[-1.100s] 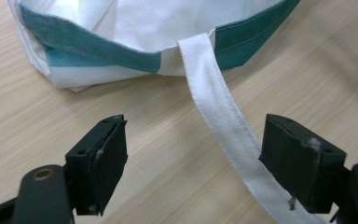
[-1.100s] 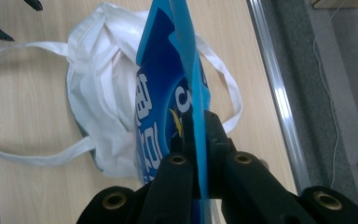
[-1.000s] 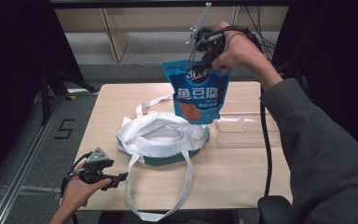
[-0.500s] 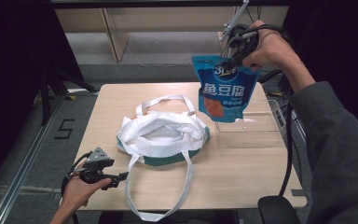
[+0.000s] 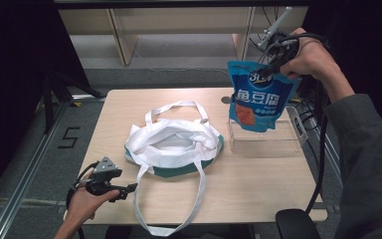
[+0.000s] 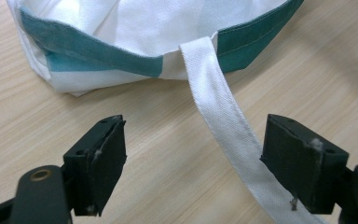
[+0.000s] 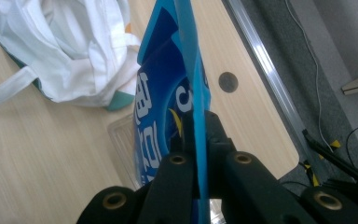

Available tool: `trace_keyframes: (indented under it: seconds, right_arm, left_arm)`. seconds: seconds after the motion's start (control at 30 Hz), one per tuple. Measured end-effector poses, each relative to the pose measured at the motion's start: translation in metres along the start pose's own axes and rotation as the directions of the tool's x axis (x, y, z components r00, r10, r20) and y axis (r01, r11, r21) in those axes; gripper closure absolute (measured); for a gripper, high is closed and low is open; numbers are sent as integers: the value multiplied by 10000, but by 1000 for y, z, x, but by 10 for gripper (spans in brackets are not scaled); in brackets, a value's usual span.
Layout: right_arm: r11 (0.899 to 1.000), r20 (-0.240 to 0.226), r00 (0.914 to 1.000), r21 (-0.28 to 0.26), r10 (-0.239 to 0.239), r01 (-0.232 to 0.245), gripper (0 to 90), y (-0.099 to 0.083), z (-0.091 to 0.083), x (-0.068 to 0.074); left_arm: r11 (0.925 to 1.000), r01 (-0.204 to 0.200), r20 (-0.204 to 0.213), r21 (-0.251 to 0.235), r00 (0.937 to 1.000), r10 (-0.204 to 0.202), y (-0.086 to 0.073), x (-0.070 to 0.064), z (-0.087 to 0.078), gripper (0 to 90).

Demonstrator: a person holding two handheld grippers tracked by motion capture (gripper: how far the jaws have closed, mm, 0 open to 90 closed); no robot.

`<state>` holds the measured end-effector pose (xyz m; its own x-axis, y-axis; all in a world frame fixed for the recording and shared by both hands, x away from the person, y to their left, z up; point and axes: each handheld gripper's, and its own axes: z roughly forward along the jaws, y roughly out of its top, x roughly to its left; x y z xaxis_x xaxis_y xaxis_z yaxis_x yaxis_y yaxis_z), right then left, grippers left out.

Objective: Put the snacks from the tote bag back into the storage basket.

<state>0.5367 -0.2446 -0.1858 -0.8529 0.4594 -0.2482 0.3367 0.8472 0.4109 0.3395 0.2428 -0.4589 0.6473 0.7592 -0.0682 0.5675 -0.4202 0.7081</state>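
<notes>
the blue snack pouch (image 5: 259, 97) is being held up in the air at the upper right of the high view, dangling above a clear plastic box (image 5: 263, 137) that's sitting on the right part of the wooden table (image 5: 258, 174). it's being pinched by its top edge by the right gripper (image 5: 273, 64), jaws clamped tight on the pouch seam, which is seen edge-on in the middle of the right gripper view (image 7: 196, 93). a white tote bag (image 5: 171, 144) with green trim is being left slumped open at the centre of the frame, one long strap (image 5: 199, 191) being trailed down over the table's near edge. the left gripper (image 5: 124, 189) is being held low at the lower left, jaws spread wide apart with nothing between them but the strap (image 6: 223, 121) lying on the wood, just inside the right jaw.
</notes>
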Motion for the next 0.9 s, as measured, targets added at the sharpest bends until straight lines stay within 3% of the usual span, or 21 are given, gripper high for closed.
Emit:
trace_keyframes:
  seconds: [0.07, 0.3, 0.33, 0.37, 0.77, 0.9]
  right_arm:
    - [10000, -79, 10000, 32, 20, -20, 900, -4, 3, -4]
    - [10000, -40, 10000, 68, 39, -38, 900, -14, 15, -9]
    - [10000, -180, 9998, 38, 55, -54, 900, -15, 17, -10]
    - [9999, -170, 9998, 41, 115, -114, 900, -17, 20, -10]
    - [9991, -499, 9979, 84, 420, -416, 900, -34, 43, -13]
    - [9993, -525, 9980, 112, 357, -351, 900, -39, 49, -14]
  left_arm:
    - [9998, -162, -45, 119, 9999, 163, 0, 1, -1, 209]
    - [9998, 198, -91, -30, 9998, -199, 0, 0, 3, 209]
    - [9998, 198, -91, -30, 9998, -199, 0, 0, 3, 209]
    - [9997, -90, -70, 206, 9999, 92, 0, 2, 1, 209]
    - [9995, -142, 27, 299, 9999, 141, 0, 2, 2, 210]
    - [9998, 39, -70, 175, 10000, -38, 0, 1, 2, 210]
